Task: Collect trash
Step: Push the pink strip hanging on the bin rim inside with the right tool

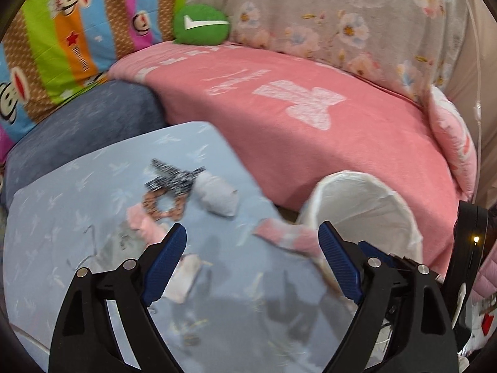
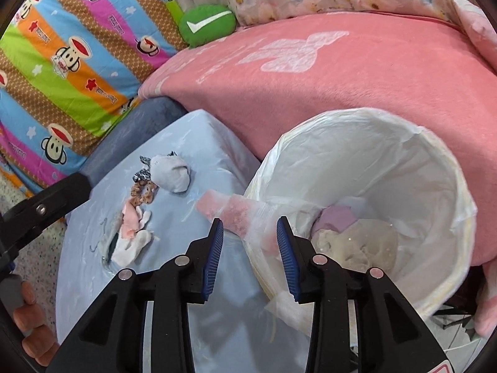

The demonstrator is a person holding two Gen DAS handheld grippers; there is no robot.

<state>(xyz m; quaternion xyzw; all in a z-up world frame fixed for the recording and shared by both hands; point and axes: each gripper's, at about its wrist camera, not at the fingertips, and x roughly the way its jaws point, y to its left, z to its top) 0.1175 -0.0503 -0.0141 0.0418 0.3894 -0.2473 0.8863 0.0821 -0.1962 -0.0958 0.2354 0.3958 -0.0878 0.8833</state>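
Note:
A white-lined trash bin [image 1: 369, 199] [image 2: 435, 168] stands by the blue table's right edge, with paper trash inside [image 2: 338, 220]. A pink and white cloth piece [image 2: 236, 211] [image 1: 285, 236] hangs over the bin's near rim. On the table lie a white crumpled wad [image 1: 217, 195] [image 2: 172, 174], a brown scrunchie [image 1: 163, 206] [image 2: 144, 191], a black-and-white strip [image 1: 174, 178] and pink and white scraps [image 1: 144, 225] [image 2: 133, 230]. My left gripper [image 1: 251, 261] is open and empty above the table. My right gripper [image 2: 250, 248] is open around the hanging cloth's edge, not closed on it.
The blue patterned tablecloth [image 1: 77, 202] [image 2: 192, 143] covers the table. A pink blanket [image 1: 310, 118] [image 2: 341, 71] covers the sofa behind, with a green cushion [image 1: 200, 25] and a striped cartoon quilt [image 2: 68, 56] at the left. My left gripper's arm [image 2: 46, 205] shows at the left.

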